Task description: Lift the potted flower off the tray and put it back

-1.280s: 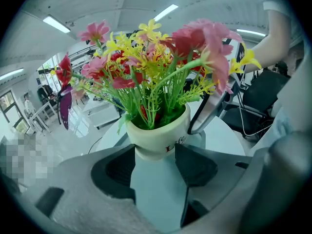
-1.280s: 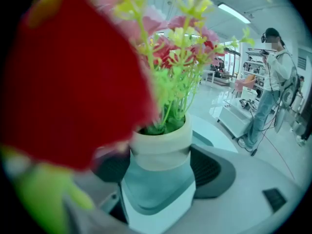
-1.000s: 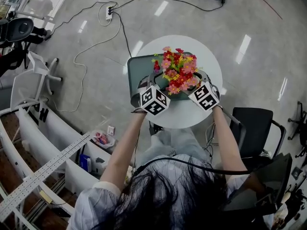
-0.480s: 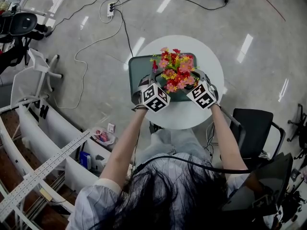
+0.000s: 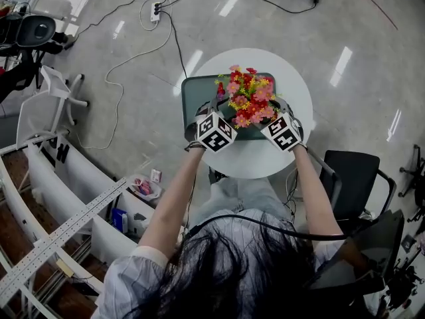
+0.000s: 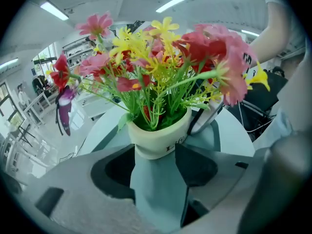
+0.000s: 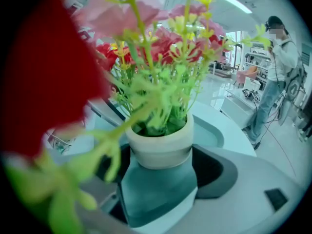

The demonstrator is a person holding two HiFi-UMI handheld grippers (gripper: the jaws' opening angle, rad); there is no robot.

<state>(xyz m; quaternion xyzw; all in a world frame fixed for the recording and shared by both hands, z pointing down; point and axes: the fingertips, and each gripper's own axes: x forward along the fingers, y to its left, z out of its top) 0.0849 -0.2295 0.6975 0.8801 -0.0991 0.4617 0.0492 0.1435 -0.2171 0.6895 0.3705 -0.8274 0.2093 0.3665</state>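
Gripping a top-heavy pot from two sides, just under its rim

The potted flower (image 5: 247, 98) is over the green tray (image 5: 196, 92) on the round white counter (image 5: 255, 166), between the person's two grippers. The left gripper (image 6: 156, 152) comes at it from one side and the right gripper (image 7: 161, 165) from the other. Each has its fingers (image 6: 197, 167) closed on the pot's tapered body, with the rim sitting just above the fingertips. No view shows the base, so it cannot be told whether the pot stands on the tray or hangs just clear of it.

The main risk looks like a tilt. The bouquet spreads far wider than the pot (image 6: 158, 133), so if one hand rises or drops faster than the other, the pot could pivot in the grip and tip. The glazed wall also looks smooth, so a loose squeeze could let the pot slide down until only the rim catches. On the way back, a landing off-centre could catch the tray's raised edge and leave the pot leaning.

The pot is small and cream-coloured, with a thick rolled rim and dark lettering that the left fingers partly hide. It holds artificial-looking blooms (image 6: 214, 48) in pink, red and yellow on thin green stems, which crowd both gripper views
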